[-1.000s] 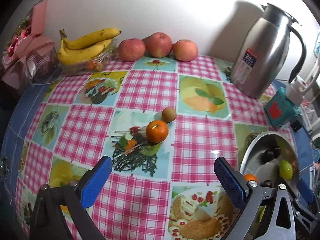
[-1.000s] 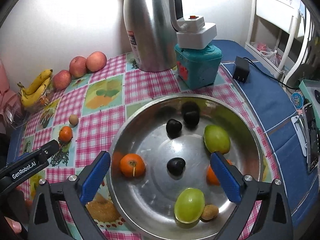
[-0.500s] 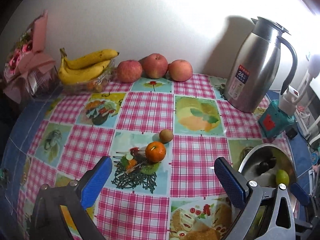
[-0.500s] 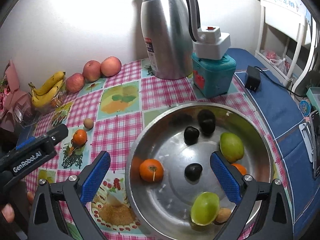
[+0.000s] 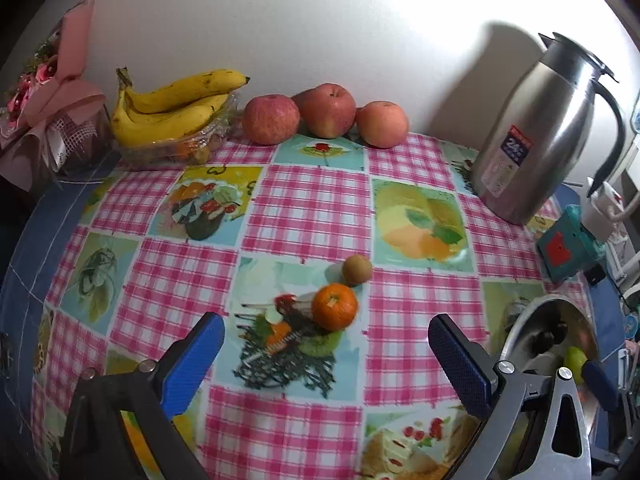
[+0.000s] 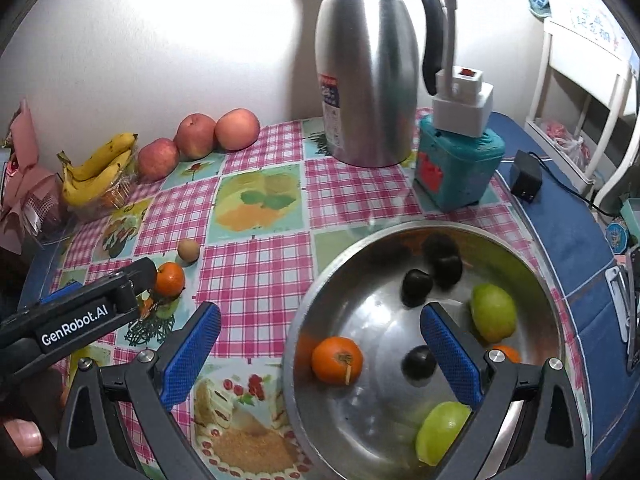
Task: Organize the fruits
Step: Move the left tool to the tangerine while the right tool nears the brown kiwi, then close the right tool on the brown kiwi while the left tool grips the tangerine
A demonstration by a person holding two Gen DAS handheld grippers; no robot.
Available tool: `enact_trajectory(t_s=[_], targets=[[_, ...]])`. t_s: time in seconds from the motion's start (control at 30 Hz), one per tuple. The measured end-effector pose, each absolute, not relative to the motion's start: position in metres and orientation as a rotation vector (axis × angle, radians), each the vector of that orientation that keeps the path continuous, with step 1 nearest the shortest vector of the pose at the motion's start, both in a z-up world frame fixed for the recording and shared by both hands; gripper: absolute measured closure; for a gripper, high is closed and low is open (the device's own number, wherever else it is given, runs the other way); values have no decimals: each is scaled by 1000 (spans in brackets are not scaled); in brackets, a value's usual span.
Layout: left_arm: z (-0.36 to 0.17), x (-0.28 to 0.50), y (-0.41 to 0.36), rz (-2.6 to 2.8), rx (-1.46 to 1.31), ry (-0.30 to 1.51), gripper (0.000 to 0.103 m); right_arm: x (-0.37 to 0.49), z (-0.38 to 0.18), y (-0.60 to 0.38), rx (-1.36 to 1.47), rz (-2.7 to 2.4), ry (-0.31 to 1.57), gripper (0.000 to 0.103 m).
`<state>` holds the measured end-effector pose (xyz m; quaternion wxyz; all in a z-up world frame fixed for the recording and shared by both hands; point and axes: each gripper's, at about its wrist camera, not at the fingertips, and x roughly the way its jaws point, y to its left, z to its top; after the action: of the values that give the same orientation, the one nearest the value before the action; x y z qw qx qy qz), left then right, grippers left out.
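— Tangerine [image 5: 334, 306], where? Jaws?
— Center frame, on the tablecloth [image 5: 312, 200], ahead of the left gripper [image 5: 326, 340], spread wide, empty. Kiwi [image 5: 357, 269] just behind it. Right gripper [image 6: 320, 334] gapes over the bowl [image 6: 316, 308]; apples [image 5: 327, 110] upper center.

- Steel bowl [image 5: 516, 328] in left wrist view: mostly hidden behind the left claw [image 5: 326, 354] frame, only upper rim and a few fruits show.
- Second orange [image 6: 505, 353] in the bowl, right wrist view: mostly covered by the right claw [image 6: 320, 334] finger.
- Lower green fruit [image 6: 442, 432]: right side hidden by the same finger.
- Fruit in the clear tray [image 5: 176, 150] under the bananas [image 5: 172, 110]: too blurred to identify.
- Kettle [image 6: 366, 60] top: cut off by the frame edge.
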<state>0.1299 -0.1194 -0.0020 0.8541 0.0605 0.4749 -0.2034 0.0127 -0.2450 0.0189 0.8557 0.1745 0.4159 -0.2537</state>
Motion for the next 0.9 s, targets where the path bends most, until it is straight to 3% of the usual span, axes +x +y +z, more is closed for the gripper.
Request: enact_trajectory(t_s=[0.47,0.67,0.9], targets=[[-23,191,-72,-426,-6,1067,0,74,15,-231,368,-432,850,4],[-43,206,-55,-402,-76,1128,1,114,2,-230,444,-348,882,8],[-55,199,-67,-493,-51,1150,5,151,-24,-237,576,-248,981,27]])
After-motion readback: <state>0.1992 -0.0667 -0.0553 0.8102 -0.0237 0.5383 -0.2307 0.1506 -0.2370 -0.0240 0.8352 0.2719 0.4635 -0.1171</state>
